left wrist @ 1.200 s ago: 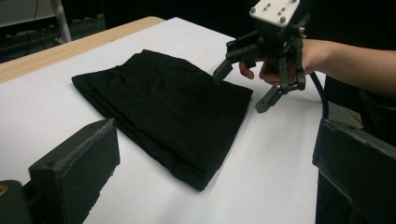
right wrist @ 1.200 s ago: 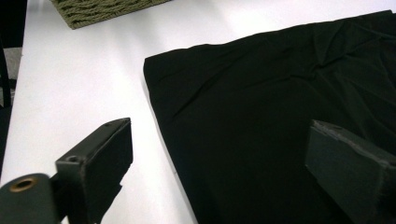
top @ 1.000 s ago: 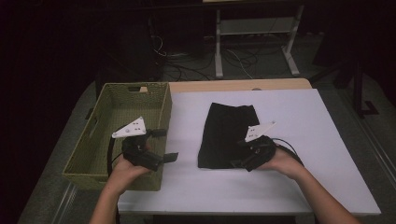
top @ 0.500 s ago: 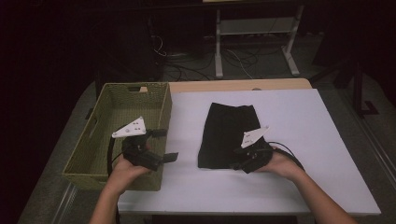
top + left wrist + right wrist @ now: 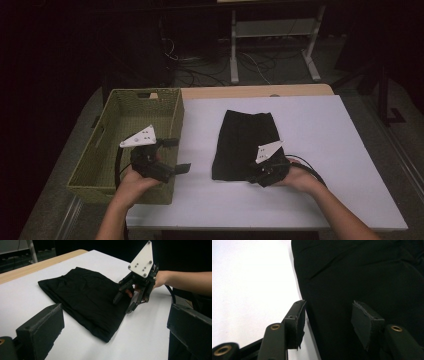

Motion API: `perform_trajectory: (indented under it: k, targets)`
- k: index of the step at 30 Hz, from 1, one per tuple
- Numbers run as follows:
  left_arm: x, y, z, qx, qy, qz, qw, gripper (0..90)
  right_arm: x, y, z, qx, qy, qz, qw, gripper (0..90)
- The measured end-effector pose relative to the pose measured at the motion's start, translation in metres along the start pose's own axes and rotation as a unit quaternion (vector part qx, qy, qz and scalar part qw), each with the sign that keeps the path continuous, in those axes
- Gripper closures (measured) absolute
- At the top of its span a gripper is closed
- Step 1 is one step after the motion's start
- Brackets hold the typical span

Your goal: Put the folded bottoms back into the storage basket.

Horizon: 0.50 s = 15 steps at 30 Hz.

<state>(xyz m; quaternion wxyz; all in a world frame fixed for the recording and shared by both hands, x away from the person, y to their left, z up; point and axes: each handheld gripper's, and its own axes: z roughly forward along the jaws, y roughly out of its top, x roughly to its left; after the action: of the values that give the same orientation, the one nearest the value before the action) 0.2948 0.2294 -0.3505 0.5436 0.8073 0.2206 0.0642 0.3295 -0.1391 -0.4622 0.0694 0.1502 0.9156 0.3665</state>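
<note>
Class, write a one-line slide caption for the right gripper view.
Open right tongs straddle the edge of the folded black cloth on the white table.

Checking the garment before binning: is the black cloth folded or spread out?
Folded: the cloth lies as a neat rectangle with a thick doubled edge facing the left gripper view.

Parted jaws — black cloth [image 5: 362,277] edge between

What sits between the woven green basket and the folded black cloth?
Bare white tabletop separates the woven green basket from the folded black cloth in the high view; the left hand-held gripper reaches over the near part.
</note>
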Motion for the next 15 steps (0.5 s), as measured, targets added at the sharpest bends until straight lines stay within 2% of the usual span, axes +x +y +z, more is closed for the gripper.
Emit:
perform_trajectory:
  k: [8, 11, 15]
  targets:
    - [0.0003, -0.0001, 0.0002, 0.0, 0.0, -0.002, 1.0, 0.8, 0.0034, -0.0023, 0.0021, -0.002, -0.015, -0.031, 0.9994, 48.0]
    - [0.0008, 0.0, 0.0003, 0.001, -0.001, -0.003, 1.0, 0.8, 0.0027, -0.0031, 0.0018, -0.005, -0.013, -0.031, 0.9994, 52.7]
    - [0.0007, 0.0, 0.0003, 0.002, -0.001, -0.003, 1.0, 0.9, 0.0007, -0.0035, 0.0008, -0.007, -0.016, -0.024, 0.9996, 63.1]
